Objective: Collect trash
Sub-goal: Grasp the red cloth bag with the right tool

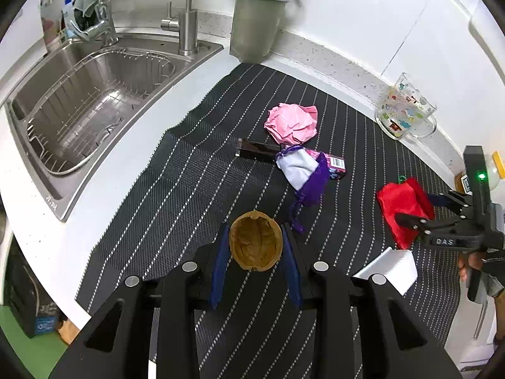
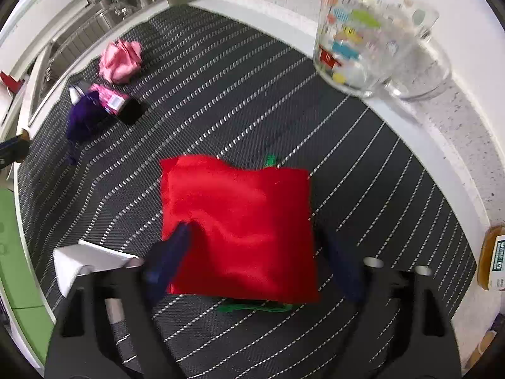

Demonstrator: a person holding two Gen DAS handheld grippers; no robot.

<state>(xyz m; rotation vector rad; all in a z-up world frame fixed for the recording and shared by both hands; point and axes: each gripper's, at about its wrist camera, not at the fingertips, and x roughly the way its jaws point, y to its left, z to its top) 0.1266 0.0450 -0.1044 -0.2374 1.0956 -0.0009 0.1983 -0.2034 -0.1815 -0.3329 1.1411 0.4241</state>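
Observation:
My left gripper (image 1: 255,246) is shut on a brown walnut shell half (image 1: 255,243) and holds it over the black striped mat (image 1: 189,189). A crumpled pink paper (image 1: 292,123), a dark wrapper (image 1: 257,151), a pink box (image 1: 334,164) and a white and purple pouch (image 1: 303,170) lie mid-mat. My right gripper (image 2: 252,246) is open, its jaws straddling a red cloth pouch (image 2: 240,221) with green cord; one finger (image 2: 172,252) rests over the pouch's left edge. The right gripper (image 1: 432,211) also shows at the left wrist view's right edge beside the red pouch (image 1: 401,205).
A steel sink (image 1: 88,101) with a wire rack is at the left. A grey lidded bin (image 1: 258,15) stands at the back. A patterned glass mug (image 1: 405,110) sits at the mat's right edge. A white box (image 1: 388,268) lies near the front.

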